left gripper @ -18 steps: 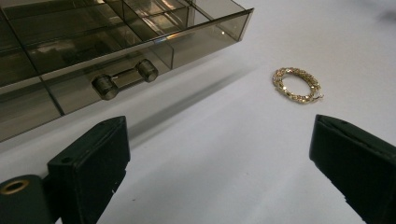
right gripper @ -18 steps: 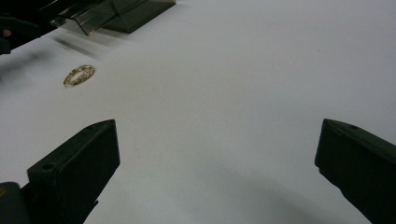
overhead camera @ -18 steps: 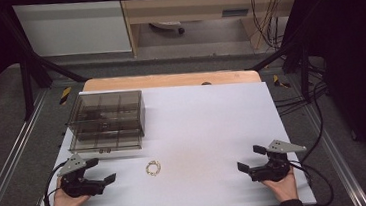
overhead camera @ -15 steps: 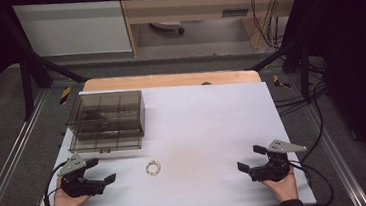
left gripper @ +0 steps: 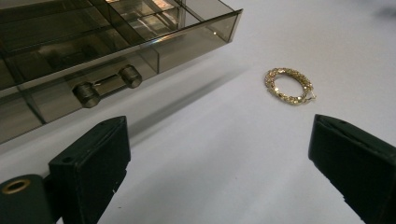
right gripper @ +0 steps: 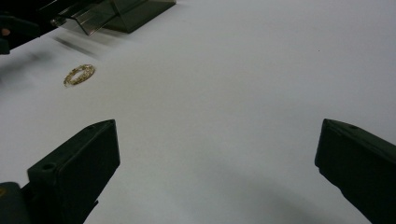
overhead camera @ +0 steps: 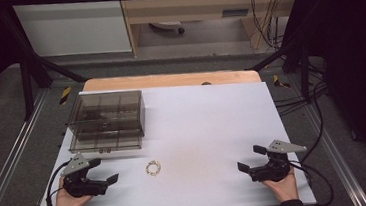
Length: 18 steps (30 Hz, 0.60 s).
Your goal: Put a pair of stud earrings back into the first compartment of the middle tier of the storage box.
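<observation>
Bracelet flat between wide-jawed left gripper and right gripper, no clear long axis.

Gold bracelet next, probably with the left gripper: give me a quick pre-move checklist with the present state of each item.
1. Left gripper open wide enough: ok, jaws spread, nothing between them.
2. Right gripper out of the way: ok, open and empty at the table's right side.
3. Gold bracelet lies free on the table: ok, apart from the box.
4. Path from left gripper to bracelet unobstructed: ok, bare white surface between.
5. Smoked plastic organizer box drawer shut: cannot tell.
6. Bracelet clasp closed: cannot tell, too small.
</observation>
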Motion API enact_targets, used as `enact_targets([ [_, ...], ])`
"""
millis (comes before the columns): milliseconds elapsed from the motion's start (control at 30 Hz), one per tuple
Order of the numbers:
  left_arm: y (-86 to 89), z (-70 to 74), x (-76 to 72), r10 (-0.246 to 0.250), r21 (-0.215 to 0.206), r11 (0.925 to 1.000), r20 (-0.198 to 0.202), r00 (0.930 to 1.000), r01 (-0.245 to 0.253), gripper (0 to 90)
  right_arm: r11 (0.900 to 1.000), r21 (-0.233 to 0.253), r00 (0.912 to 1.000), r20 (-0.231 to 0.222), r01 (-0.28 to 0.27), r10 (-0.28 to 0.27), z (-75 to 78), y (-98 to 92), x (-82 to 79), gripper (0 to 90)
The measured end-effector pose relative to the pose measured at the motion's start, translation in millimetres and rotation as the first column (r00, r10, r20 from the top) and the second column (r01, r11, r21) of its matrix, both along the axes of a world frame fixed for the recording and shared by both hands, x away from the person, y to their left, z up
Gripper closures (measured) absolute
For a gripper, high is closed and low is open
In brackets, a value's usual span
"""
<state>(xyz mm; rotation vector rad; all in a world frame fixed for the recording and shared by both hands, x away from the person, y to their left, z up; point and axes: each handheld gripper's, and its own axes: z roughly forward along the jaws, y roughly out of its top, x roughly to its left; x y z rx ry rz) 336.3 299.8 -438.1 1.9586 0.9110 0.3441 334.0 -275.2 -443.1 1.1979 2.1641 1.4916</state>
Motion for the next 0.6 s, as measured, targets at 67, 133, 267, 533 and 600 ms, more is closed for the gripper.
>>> enact_targets([
  [67,-2.7,0.4,-0.5,-0.002,0.004,1.0000,-0.003,1.0000,0.002,5.5,1.000,0.000,1.0000,0.000,-0.002,0.002,-0.1,0.0,0.2,0.5],
  [133,-5.2,0.6,-1.0,-0.007,0.007,1.0000,-0.005,1.0000,0.007,5.6,1.000,-0.001,1.0000,-0.002,-0.002,0.002,-0.2,0.3,0.1,0.5],
  [267,-10.2,1.2,-2.0,-0.020,0.016,0.9997,-0.009,0.9998,0.020,6.0,1.000,-0.004,1.0000,-0.002,-0.002,0.002,-0.2,0.4,0.7,0.5],
  [533,-20.7,3.3,-3.8,-0.036,0.024,0.9990,-0.023,0.9991,0.037,8.0,1.000,-0.007,1.0000,-0.003,0.000,0.000,-0.2,0.4,0.2,0.5],
  [600,-26.3,4.5,-3.8,-0.042,0.031,0.9986,-0.026,0.9988,0.043,8.6,1.000,-0.006,1.0000,-0.003,0.001,-0.001,-0.2,0.4,0.4,0.5],
])
